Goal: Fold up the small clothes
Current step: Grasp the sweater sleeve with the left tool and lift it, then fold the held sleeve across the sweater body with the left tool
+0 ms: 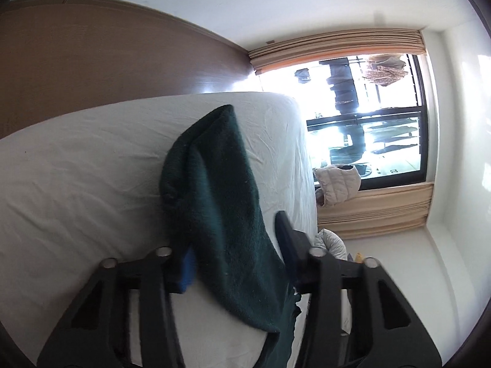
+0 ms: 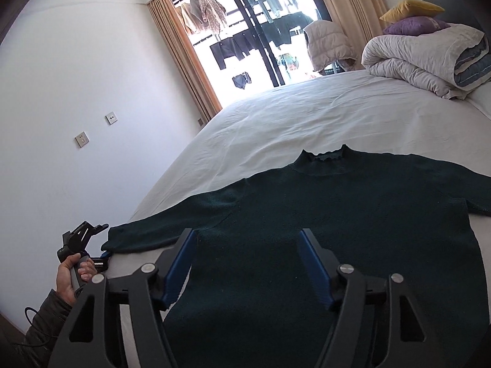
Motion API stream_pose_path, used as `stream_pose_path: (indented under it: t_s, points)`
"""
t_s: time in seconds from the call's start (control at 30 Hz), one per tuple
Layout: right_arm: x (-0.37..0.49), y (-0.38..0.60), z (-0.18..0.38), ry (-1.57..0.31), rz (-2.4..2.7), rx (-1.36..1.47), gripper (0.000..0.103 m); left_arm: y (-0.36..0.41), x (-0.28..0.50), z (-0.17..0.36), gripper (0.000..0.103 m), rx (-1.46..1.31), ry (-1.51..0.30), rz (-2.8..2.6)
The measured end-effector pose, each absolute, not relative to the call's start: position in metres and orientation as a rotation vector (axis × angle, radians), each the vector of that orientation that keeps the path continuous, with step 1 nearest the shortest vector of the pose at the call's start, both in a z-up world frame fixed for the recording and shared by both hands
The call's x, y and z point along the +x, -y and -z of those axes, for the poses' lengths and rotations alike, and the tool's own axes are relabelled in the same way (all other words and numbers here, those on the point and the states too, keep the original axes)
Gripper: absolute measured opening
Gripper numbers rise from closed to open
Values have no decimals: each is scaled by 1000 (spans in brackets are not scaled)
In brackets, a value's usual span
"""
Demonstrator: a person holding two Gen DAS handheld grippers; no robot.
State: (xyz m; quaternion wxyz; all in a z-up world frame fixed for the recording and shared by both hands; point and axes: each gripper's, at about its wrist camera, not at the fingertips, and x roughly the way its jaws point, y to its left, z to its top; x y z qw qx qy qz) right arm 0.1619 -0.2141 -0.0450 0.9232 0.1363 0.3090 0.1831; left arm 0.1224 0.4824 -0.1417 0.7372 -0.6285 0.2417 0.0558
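Right wrist view, far left: a person's hand [image 2: 72, 273] with a dark sleeve [image 2: 43, 322] holds the left gripper [image 2: 102, 250] at the cuff of the sweater's sleeve, right at the bed's edge. In the left wrist view the dark green sweater [image 1: 214, 202] sleeve runs between the 2 fingers of that gripper [image 1: 236, 242]; the view is rolled sideways. Blue pad on the left finger [image 1: 187, 268] touches the cloth, the right finger looks apart from it higher up, contact lower down is hidden by fabric. Jaws narrow, but cannot tell if they actually pinch the sleeve.

White wall with 2 sockets [image 2: 82, 139] left of the bed. Window [image 2: 254, 27] with beige curtains [image 2: 181, 58] behind, clothes hanging outside.

Centre: sweater [image 2: 337, 214] lies flat, front up, on the white bed sheet [image 2: 307, 116], collar pointing away from the camera, both sleeves spread out sideways. Right gripper [image 2: 248, 263] hovers over the lower body of the sweater, jaws fairly wide, blue pads facing each other, nothing pinched between them; whether fingertips touch the cloth is unclear.

Right: folded grey duvet [image 2: 426, 61] at the bed's far corner, purple pillow [image 2: 414, 26] and yellow pillow [image 2: 411, 9] stacked on it. Pale quilted jacket [image 2: 328, 43] stands beside the window.
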Motion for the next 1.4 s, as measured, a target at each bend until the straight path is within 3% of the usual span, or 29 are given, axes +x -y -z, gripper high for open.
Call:
stream_pose_path:
  t_s: [0.13, 0.33, 0.5, 0.6, 0.83, 1.07, 1.2, 1.27, 1.3, 1.33, 1.4]
  points:
    - [162, 221, 47, -633, -359, 281, 64, -486, 121, 145, 8, -1342, -544, -166]
    - [164, 241, 56, -643, -333, 319, 63, -418, 151, 71, 7, -1006, -553, -143]
    - [173, 264, 69, -673, -318, 376, 63, -290, 217, 12, 7, -691, -606, 8]
    - [182, 283, 77, -692, -304, 419, 63, -204, 241, 2, 7, -532, -635, 89]
    - [222, 333, 97, -773, -311, 564, 63, 25, 245, 44, 7, -197, -716, 180]
    - [273, 349, 127, -886, -336, 649, 64, 112, 251, 147, 8, 15, -887, 211]
    - [298, 335, 147, -978, -372, 686, 76, 112, 241, 152, 19, 5, -895, 251]
    - [310, 324, 153, -1011, -410, 710, 76, 101, 232, 141, 38, -19, -889, 274]
    - [314, 318, 155, -1023, -431, 728, 76, 96, 225, 134, 61, -26, -866, 280]
    - [319, 312, 155, -1032, -456, 750, 76, 91, 225, 122, 70, -24, -833, 277]
    - [331, 299, 159, -1062, -501, 780, 76, 68, 210, 105, 70, -7, -816, 261]
